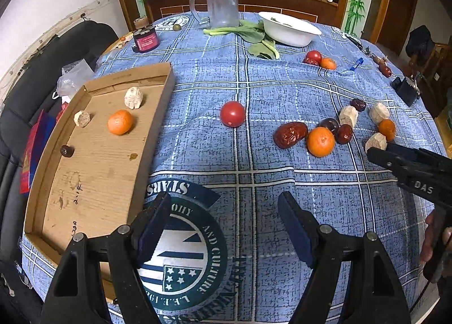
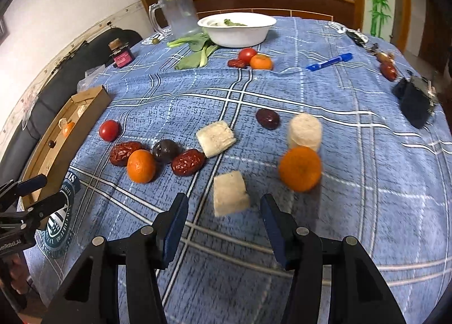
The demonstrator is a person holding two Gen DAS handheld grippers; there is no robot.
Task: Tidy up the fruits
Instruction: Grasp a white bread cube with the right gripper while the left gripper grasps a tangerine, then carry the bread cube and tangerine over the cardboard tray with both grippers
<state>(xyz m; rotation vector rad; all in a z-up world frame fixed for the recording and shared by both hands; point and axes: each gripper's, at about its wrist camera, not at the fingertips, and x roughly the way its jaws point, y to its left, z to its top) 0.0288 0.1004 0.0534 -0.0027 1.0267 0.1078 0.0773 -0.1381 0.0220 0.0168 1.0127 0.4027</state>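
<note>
A cardboard tray (image 1: pixel 158 115) lies at the left of the blue checked tablecloth and holds a mandarin (image 1: pixel 120 122), two pale chunks and a small dark fruit. My left gripper (image 1: pixel 224 211) hangs open over the cloth's round emblem, beside the tray, with nothing between its fingers. A red tomato (image 1: pixel 232 114) sits alone mid-table. To the right lies a cluster of red dates, mandarins, a dark plum and pale chunks. My right gripper (image 2: pixel 224 215) is open just in front of one pale chunk (image 2: pixel 230 192), which sits near the gap between its fingertips, untouched. A mandarin (image 2: pixel 300 168) lies to its right.
At the back stand a white bowl (image 2: pixel 237 34) with greens, loose leafy stalks (image 2: pixel 195 51), a clear jug (image 1: pixel 221 3) and a dark red jar (image 1: pixel 145 39). A tomato, date and mandarin group (image 2: pixel 250 60), a blue pen (image 2: pixel 329 62) and a black object (image 2: pixel 416 104) lie far right.
</note>
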